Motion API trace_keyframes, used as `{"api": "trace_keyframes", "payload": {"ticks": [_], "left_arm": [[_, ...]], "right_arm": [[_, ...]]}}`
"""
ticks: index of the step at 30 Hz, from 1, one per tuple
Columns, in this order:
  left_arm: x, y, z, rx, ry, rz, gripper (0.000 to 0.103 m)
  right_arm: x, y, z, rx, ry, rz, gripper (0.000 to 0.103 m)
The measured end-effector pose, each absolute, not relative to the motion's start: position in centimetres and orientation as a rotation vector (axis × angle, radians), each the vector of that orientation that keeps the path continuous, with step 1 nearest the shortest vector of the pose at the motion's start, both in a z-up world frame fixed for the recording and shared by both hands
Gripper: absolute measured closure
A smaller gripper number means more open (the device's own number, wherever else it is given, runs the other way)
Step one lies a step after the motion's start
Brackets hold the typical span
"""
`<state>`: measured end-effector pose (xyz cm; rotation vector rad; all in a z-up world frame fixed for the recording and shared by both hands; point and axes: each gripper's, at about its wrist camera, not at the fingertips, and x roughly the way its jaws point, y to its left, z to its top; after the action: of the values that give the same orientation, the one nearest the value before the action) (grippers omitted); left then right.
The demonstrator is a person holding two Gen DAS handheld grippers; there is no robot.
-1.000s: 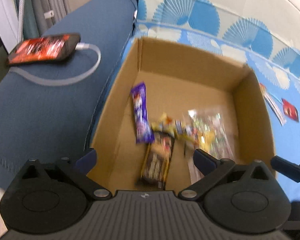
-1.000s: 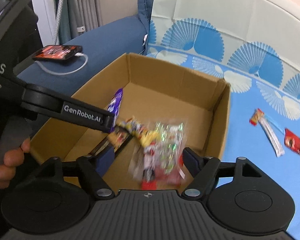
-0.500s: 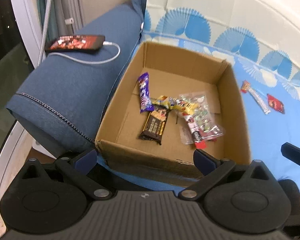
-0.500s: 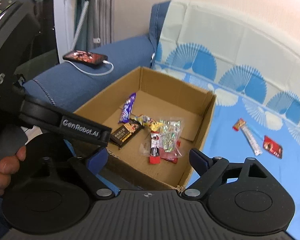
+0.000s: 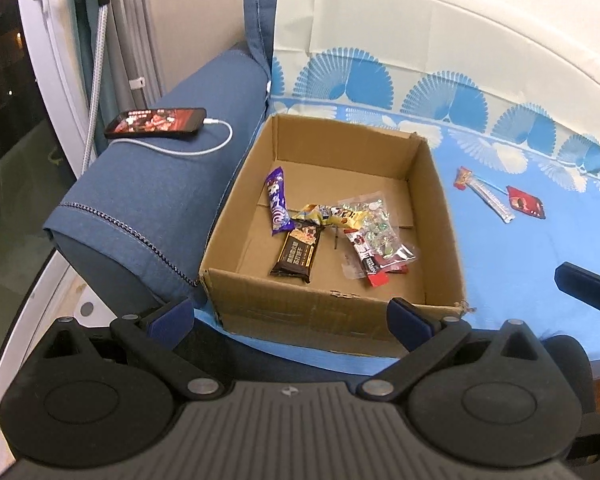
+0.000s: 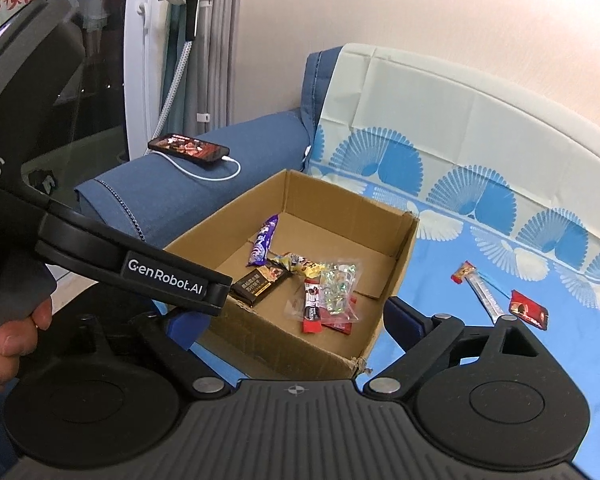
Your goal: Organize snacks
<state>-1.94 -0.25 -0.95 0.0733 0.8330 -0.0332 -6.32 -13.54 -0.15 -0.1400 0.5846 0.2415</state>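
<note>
An open cardboard box point(image 5: 440, 216) point(image 6: 404, 264) sits on the blue sofa cover. Inside lie a purple bar point(image 5: 278, 200) point(image 6: 263, 242), a dark brown bar point(image 5: 298, 254) point(image 6: 258, 284), a yellow wrapper point(image 5: 328, 216), a clear candy bag point(image 5: 374, 224) point(image 6: 336, 286) and a red-black stick point(image 5: 366, 258) point(image 6: 312, 308). Outside, to the right, lie a silver stick snack point(image 5: 484, 192) point(image 6: 480, 288) and a small red packet point(image 5: 524, 202) point(image 6: 528, 308). My left gripper point(image 5: 290, 316) and right gripper point(image 6: 296, 320) are both open and empty, held back above the box's near edge.
A phone point(image 5: 156, 122) point(image 6: 188, 148) on a white cable lies on the blue sofa armrest point(image 5: 148, 200), left of the box. A white window frame point(image 5: 48, 60) and curtain stand at far left. The sofa back carries a fan-patterned cover point(image 5: 440, 80).
Both grippers have pulled back and up from inside the box, so the whole box and sofa now show. The clear candy bag and red stick now lie still in the box.
</note>
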Motion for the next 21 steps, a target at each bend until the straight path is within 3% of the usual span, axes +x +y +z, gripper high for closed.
{"api": "trace_keyframes", "payload": {"ticks": [21], "left_arm": [[-3.4,-0.3,0.2,0.085,0.785,-0.041,0.0]], "right_arm": [[-8.0,-13.4,0.7,-0.144,0.542,0.224,0.007]]}}
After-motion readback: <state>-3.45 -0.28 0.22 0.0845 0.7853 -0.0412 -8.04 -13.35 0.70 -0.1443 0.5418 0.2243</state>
